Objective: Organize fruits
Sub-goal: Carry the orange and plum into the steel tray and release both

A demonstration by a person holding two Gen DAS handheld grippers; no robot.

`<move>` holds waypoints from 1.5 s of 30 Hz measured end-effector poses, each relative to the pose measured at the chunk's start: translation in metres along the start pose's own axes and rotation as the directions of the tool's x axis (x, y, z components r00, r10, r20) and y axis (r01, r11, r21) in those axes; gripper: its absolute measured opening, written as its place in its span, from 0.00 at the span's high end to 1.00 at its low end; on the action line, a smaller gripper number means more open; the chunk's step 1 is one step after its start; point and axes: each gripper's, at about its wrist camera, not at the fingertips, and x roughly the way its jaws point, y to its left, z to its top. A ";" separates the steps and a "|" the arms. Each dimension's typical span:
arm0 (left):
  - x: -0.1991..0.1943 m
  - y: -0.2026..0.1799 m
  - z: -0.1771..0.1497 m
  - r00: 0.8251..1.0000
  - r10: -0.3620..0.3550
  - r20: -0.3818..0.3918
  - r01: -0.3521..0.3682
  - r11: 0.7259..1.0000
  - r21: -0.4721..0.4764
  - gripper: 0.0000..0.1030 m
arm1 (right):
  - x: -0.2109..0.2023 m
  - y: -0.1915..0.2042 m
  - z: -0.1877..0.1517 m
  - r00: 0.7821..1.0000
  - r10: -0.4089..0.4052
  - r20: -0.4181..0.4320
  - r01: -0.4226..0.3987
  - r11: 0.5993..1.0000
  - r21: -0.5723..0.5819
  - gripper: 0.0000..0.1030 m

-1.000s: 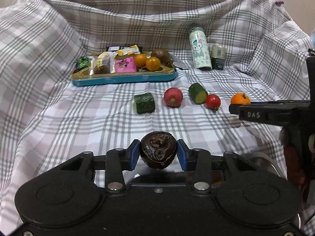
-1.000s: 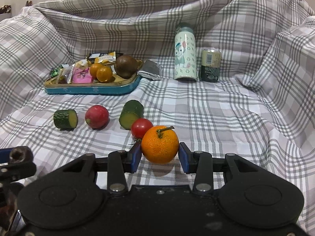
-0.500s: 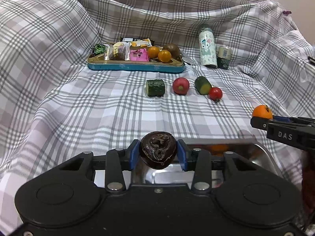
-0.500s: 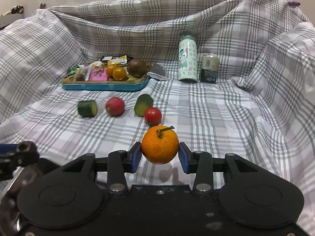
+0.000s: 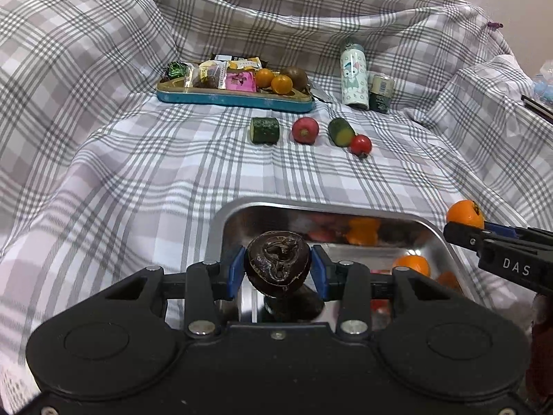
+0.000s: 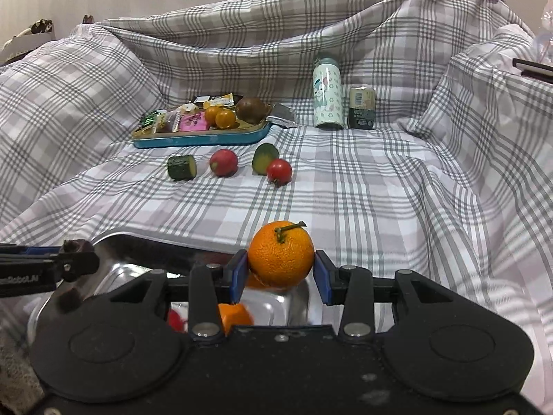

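— What is different from a moment ago?

— Both hands have pulled back from the row of produce. One second ago the metal tray (image 5: 435, 238) was almost hidden in both views; now its rim and shiny floor lie just under both grippers. The left gripper (image 5: 278, 269) pinches a dark wrinkled fruit (image 5: 277, 263) between its blue pads, right above the tray. The right gripper (image 6: 280, 273) pinches an orange (image 6: 280, 253) with a short green stem, and it hangs over the near corner of the same tray.

— So the jaws are not spread?

— No, each pair is closed on its fruit, and the grip looks the same as before.

— What does it mean for the task?

— I think both fruits are carried to the metal tray, where some orange and red pieces already lie. The release seems the next step, not yet done. The two cucumber pieces, the radish (image 5: 305, 130) and the small tomato (image 5: 361, 144) are on the plaid cloth (image 5: 138, 180) as before, in front of the blue tin (image 5: 235, 98) with snacks.

— Can you read any writing?

— On the right gripper, in the left view, I read "DAS" (image 5: 515, 267). The bottle (image 6: 327, 97) shows a cartoon animal. The can (image 6: 361, 107) and the wrappers have print too small to read.
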 end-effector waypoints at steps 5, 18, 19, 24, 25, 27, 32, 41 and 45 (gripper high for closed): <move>-0.010 -0.008 -0.013 1.000 -0.021 -0.009 0.021 1.000 0.022 0.52 | -0.017 0.002 -0.013 1.000 0.016 0.001 -0.016 1.000 0.018 0.59; -0.012 -0.011 -0.024 0.997 -0.038 -0.061 0.039 0.999 0.015 0.52 | -0.051 0.032 -0.052 0.999 0.053 0.009 -0.052 0.993 -0.111 0.59; -0.012 -0.009 -0.024 0.997 -0.041 -0.066 0.041 0.999 0.005 0.52 | -0.052 0.034 -0.054 0.998 0.054 0.008 -0.053 0.992 -0.117 0.59; -0.009 -0.007 -0.024 0.996 -0.046 -0.076 0.045 0.999 -0.019 0.52 | -0.049 0.032 -0.054 0.998 0.064 -0.016 -0.066 0.993 -0.099 0.59; -0.010 -0.008 -0.025 0.996 -0.048 -0.074 0.047 0.999 -0.015 0.52 | -0.048 0.031 -0.052 0.997 0.069 -0.019 -0.071 0.993 -0.094 0.59; -0.011 -0.009 -0.025 0.997 -0.048 -0.068 0.048 0.999 -0.001 0.52 | -0.049 0.030 -0.052 0.996 0.085 -0.019 -0.086 0.992 -0.086 0.59; -0.012 -0.012 -0.025 0.997 -0.053 -0.060 0.055 0.998 0.018 0.52 | -0.052 0.032 -0.053 0.993 0.115 -0.013 -0.116 0.989 -0.091 0.59; -0.013 -0.009 -0.024 0.997 -0.054 -0.053 0.055 0.998 0.009 0.53 | -0.050 0.036 -0.053 0.992 0.126 -0.021 -0.127 0.985 -0.115 0.58; -0.013 -0.010 -0.024 0.997 -0.053 -0.050 0.054 0.998 0.012 0.53 | -0.050 0.035 -0.052 0.992 0.127 -0.018 -0.128 0.985 -0.118 0.60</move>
